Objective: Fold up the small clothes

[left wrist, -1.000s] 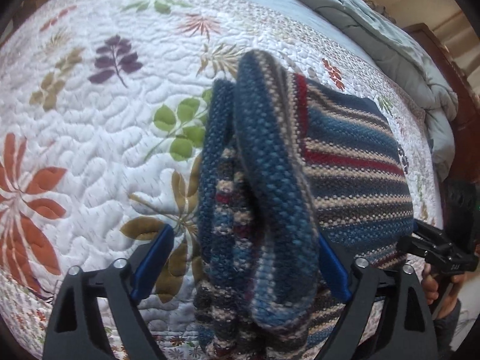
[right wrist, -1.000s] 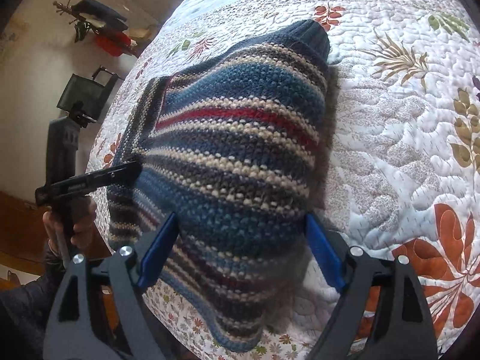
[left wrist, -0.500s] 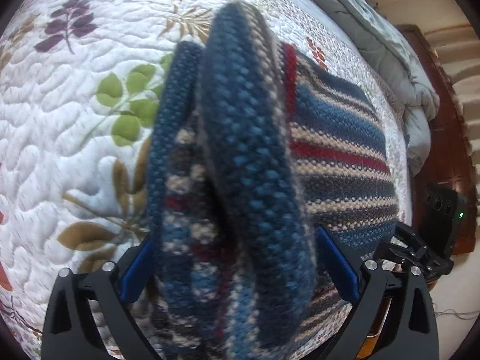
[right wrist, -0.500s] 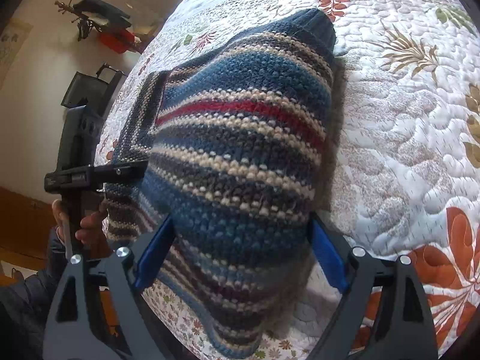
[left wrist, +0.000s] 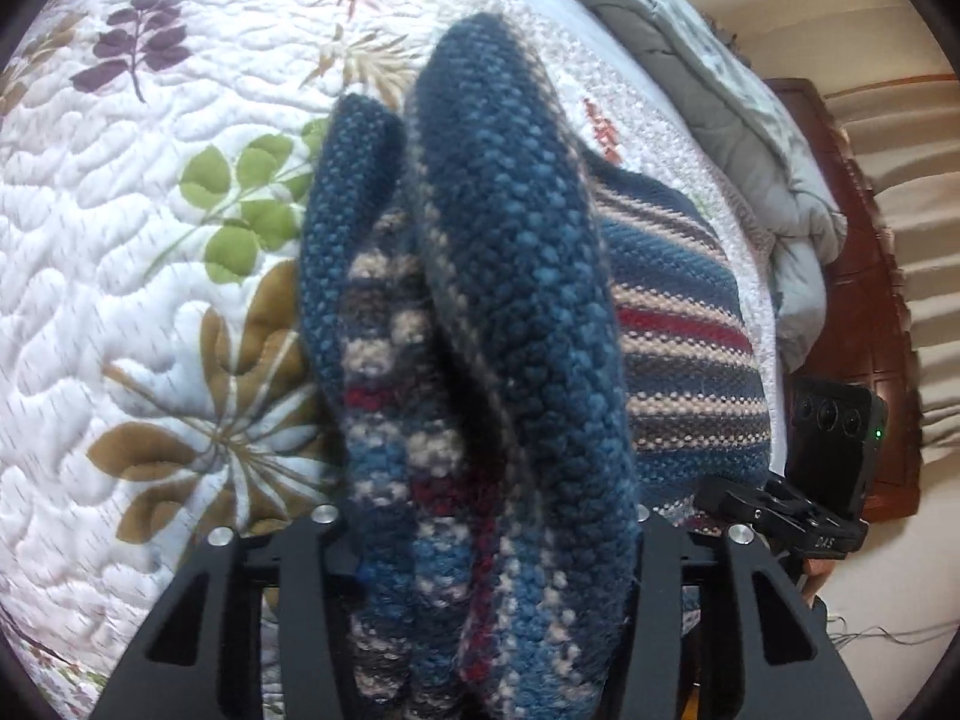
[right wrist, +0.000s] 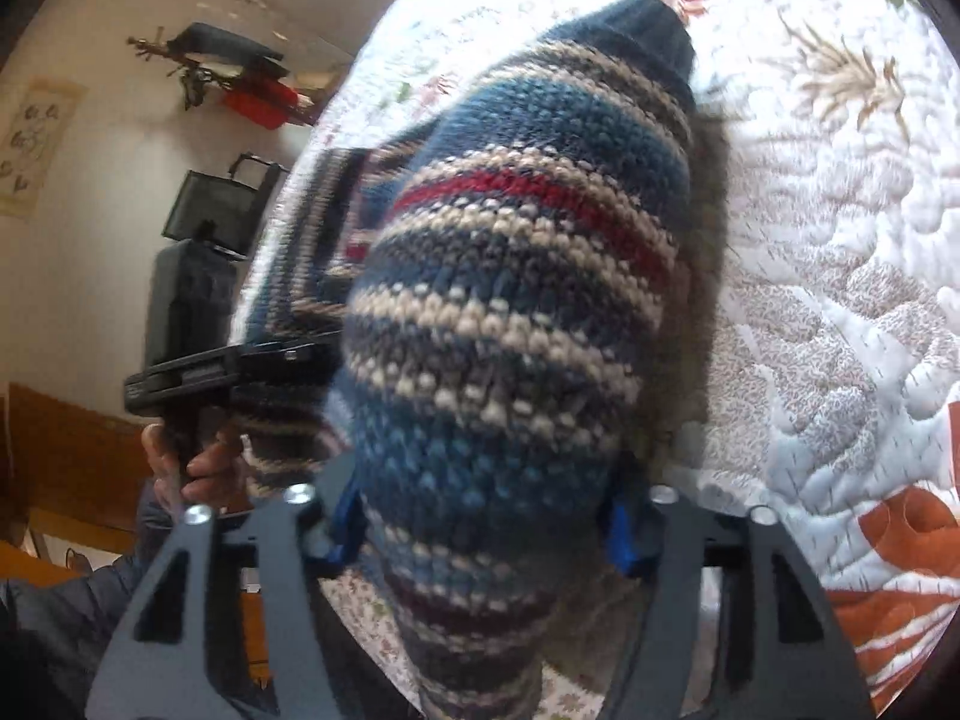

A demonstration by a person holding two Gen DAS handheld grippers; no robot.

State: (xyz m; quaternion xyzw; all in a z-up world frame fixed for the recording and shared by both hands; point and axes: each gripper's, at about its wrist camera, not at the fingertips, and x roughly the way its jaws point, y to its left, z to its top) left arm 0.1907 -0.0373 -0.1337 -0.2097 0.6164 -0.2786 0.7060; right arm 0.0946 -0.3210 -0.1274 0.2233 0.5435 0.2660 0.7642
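Observation:
A striped knit sweater (left wrist: 516, 312) in blue, cream, grey and red lies on the quilted floral bedspread (left wrist: 150, 228). My left gripper (left wrist: 486, 528) is shut on a bunched edge of it, and the fabric fills the space between the jaws and hides the fingertips. My right gripper (right wrist: 480, 522) is shut on another bunched edge of the sweater (right wrist: 516, 300), which rises in a hump in front of the camera. The right gripper also shows at the right of the left wrist view (left wrist: 780, 510), and the left gripper at the left of the right wrist view (right wrist: 240, 366).
A grey duvet (left wrist: 750, 120) is heaped along the far side of the bed. A dark wooden bed frame (left wrist: 864, 276) stands beyond it. A black bag (right wrist: 210, 222) and a wall with hung items are off the bed's other side.
Both grippers have closed in on the sweater edges and lifted the fabric closer to the cameras. The sweater now bunches up higher between the jaws.

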